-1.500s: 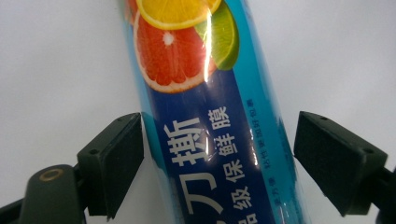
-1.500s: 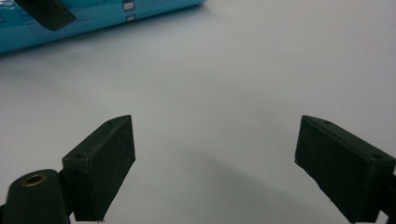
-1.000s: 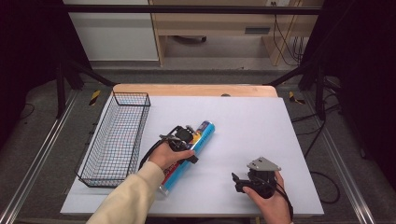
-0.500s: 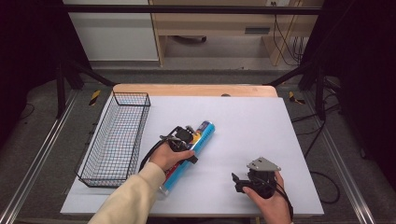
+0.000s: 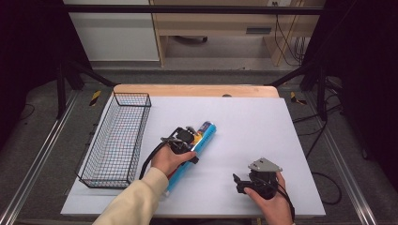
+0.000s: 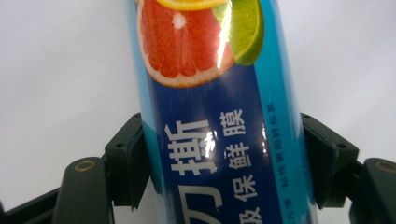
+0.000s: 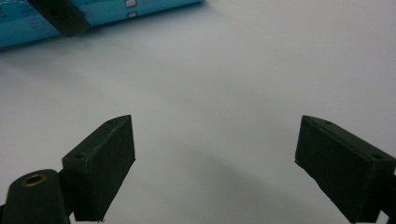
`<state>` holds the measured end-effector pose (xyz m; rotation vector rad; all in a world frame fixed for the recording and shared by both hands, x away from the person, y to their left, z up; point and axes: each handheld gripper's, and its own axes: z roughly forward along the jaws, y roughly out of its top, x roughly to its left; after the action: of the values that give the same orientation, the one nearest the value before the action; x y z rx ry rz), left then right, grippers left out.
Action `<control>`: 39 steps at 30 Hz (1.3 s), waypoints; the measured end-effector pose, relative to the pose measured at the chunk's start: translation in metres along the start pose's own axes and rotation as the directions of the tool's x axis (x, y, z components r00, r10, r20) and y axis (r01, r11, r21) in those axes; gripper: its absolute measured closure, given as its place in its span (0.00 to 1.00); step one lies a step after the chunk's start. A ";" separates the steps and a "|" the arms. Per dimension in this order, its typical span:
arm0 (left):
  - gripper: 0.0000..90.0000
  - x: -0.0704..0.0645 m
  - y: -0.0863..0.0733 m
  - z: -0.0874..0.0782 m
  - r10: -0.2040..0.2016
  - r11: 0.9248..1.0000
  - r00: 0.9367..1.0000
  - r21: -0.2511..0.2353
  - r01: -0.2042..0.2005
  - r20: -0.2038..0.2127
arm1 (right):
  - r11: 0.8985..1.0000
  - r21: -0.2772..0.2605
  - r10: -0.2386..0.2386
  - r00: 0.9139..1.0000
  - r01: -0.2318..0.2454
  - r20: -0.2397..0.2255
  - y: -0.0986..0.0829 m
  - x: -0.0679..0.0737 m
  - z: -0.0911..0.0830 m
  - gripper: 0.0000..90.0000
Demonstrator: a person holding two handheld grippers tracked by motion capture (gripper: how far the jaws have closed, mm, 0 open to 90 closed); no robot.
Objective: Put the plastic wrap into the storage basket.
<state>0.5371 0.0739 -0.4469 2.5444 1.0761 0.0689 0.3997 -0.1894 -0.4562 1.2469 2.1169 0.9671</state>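
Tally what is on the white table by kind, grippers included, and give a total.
Blue cling-film box: 1
Black wire basket: 1
Handheld grippers: 2, the left gripper with both jaws on the box, the right gripper with its jaws apart over bare table
Total: 4

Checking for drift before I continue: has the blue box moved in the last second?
No. The blue box lies at the same spot and slant beside the wire basket, with the left hand-held gripper around it.
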 end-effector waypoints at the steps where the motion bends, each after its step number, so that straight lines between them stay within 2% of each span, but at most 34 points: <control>1: 0.31 -0.001 0.000 0.000 0.006 1.000 1.000 0.000 -0.006 -0.011 | 1.000 0.000 -0.002 1.000 0.002 -0.001 0.000 0.000 0.000 0.14; 4: 0.32 -0.001 -0.002 -0.003 0.017 1.000 1.000 0.001 -0.017 -0.019 | 1.000 -0.002 -0.001 1.000 0.001 -0.001 0.000 0.000 0.000 0.14; 9: 0.33 0.001 -0.003 -0.010 0.008 1.000 1.000 -0.020 -0.009 -0.015 | 1.000 0.008 0.003 1.000 -0.003 -0.002 0.000 0.001 0.000 0.14; 13: 0.34 0.001 -0.003 -0.013 0.037 0.999 0.999 -0.011 -0.037 -0.034 | 1.000 0.005 -0.003 1.000 0.003 0.001 0.000 0.000 0.000 0.14; 15: 0.34 0.001 -0.004 -0.015 0.025 0.999 0.999 -0.030 -0.025 -0.026 | 1.000 0.005 -0.005 1.000 0.005 0.001 0.000 0.000 0.000 0.14; 18: 0.34 0.001 -0.004 -0.020 0.031 0.999 0.999 -0.033 -0.032 -0.031 | 1.000 0.008 -0.004 1.000 0.004 0.000 0.000 0.000 0.001 0.14; 24: 0.34 -0.002 -0.006 -0.037 0.046 0.998 0.998 -0.041 -0.048 -0.040 | 1.000 0.008 -0.004 1.000 0.004 -0.003 0.000 0.001 0.000 0.14; 27: 0.35 -0.003 -0.005 -0.051 0.043 0.997 0.998 -0.063 -0.046 -0.049 | 1.000 0.011 -0.008 1.000 0.008 -0.004 0.000 0.001 0.001 0.14; 29: 0.35 -0.003 -0.006 -0.053 0.039 0.997 0.998 -0.072 -0.043 -0.051 | 1.000 0.011 -0.007 1.000 0.007 -0.004 0.000 0.001 0.001 0.14; 36: 0.35 0.002 -0.008 -0.073 0.043 0.993 0.998 -0.104 -0.048 -0.050 | 1.000 0.012 -0.010 1.000 0.010 -0.003 -0.001 0.000 0.002 0.14; 39: 0.35 0.005 -0.008 -0.083 0.041 0.992 0.997 -0.116 -0.049 -0.068 | 1.000 0.015 -0.011 1.000 0.011 -0.006 -0.001 0.001 0.003 0.14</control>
<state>0.5198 0.1089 -0.3734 2.4764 1.0076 0.2231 0.4009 -0.1881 -0.4583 1.2398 2.1364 0.9532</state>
